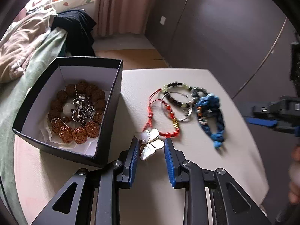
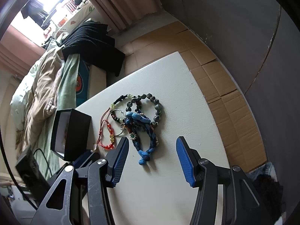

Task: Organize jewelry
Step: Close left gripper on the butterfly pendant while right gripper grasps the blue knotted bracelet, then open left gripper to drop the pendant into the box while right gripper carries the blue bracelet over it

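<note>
Pearly butterfly brooch [image 1: 150,144] lies between apparently untouching ribbed blue fingers [image 1: 168,151].

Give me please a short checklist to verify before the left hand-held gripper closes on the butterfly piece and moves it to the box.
1. Left hand-held gripper open: ok, the jaws stand apart on both sides of the butterfly brooch.
2. Brooch between the fingers: ok, one wing touches or nearly touches the left finger.
3. Brooch free of other jewelry: cannot tell, the red cord bracelet runs right at its top edge.
4. Black box open with room: ok, the brown bead bracelet and a chain lie inside.
5. Right hand-held gripper out of the way: ok, open over the blue braided bracelet.
</note>
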Demonstrator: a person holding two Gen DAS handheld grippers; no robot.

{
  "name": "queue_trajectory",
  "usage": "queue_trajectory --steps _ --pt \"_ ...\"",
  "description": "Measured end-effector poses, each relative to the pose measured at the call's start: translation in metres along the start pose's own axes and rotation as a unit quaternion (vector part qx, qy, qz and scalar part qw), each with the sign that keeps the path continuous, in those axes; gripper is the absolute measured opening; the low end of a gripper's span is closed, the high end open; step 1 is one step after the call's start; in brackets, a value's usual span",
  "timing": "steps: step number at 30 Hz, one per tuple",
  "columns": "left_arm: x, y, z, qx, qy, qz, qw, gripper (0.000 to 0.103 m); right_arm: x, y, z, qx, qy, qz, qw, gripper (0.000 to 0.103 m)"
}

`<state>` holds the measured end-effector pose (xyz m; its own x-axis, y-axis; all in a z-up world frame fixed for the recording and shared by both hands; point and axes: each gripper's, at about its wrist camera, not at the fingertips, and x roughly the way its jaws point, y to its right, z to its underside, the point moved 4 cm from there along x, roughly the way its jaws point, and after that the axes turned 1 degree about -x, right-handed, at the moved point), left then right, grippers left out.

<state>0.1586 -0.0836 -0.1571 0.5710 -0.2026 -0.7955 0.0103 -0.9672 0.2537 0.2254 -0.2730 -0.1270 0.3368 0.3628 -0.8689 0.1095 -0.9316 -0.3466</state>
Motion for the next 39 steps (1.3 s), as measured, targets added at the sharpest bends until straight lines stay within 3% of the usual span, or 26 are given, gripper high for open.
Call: queue_trajectory --steps 12,18,20,22,24,26,29,35,39 --pt "-0.053 -0.008 -0.018 -0.022 0.044 0.046 0.9977 0.028 0.026 -0.009 -0.002 -0.023 -0.002 0.031 0.999 0.053" --pt "-0.072 -0.026 -0.030 -0.046 0.069 0.050 0.9953 0.028 0.035 -0.015 -0.003 -0.043 0.002 0.048 0.998 0.049" --pt "-0.076 -0.033 -0.032 -0.054 0.075 0.049 0.9945 0.028 0.041 -0.018 -0.002 -0.052 -0.001 0.053 0.997 0.044" --pt "-0.080 -0.041 -0.035 -0.063 0.081 0.047 0.9936 0.028 0.050 -0.019 0.001 -0.061 -0.015 0.063 0.996 0.017" --pt "-0.083 -0.050 -0.037 -0.074 0.086 0.044 0.9926 0.028 0.049 -0.020 0.001 -0.068 -0.010 0.074 0.995 0.010" --pt "-0.085 -0.059 -0.038 -0.082 0.090 0.039 0.9918 0.028 0.044 -0.022 0.002 -0.056 -0.012 0.041 0.997 0.010" --pt "-0.086 -0.071 -0.042 -0.098 0.096 0.035 0.9899 0.028 0.025 -0.032 0.000 -0.065 0.014 0.034 0.997 0.010" --pt "-0.091 -0.085 -0.045 -0.123 0.111 0.029 0.9858 0.028 0.003 -0.061 0.001 -0.064 0.050 -0.022 0.996 0.010" --pt "-0.094 -0.089 -0.050 -0.142 0.132 0.045 0.9800 0.029 -0.004 -0.079 -0.001 -0.062 0.066 -0.051 0.995 0.010"
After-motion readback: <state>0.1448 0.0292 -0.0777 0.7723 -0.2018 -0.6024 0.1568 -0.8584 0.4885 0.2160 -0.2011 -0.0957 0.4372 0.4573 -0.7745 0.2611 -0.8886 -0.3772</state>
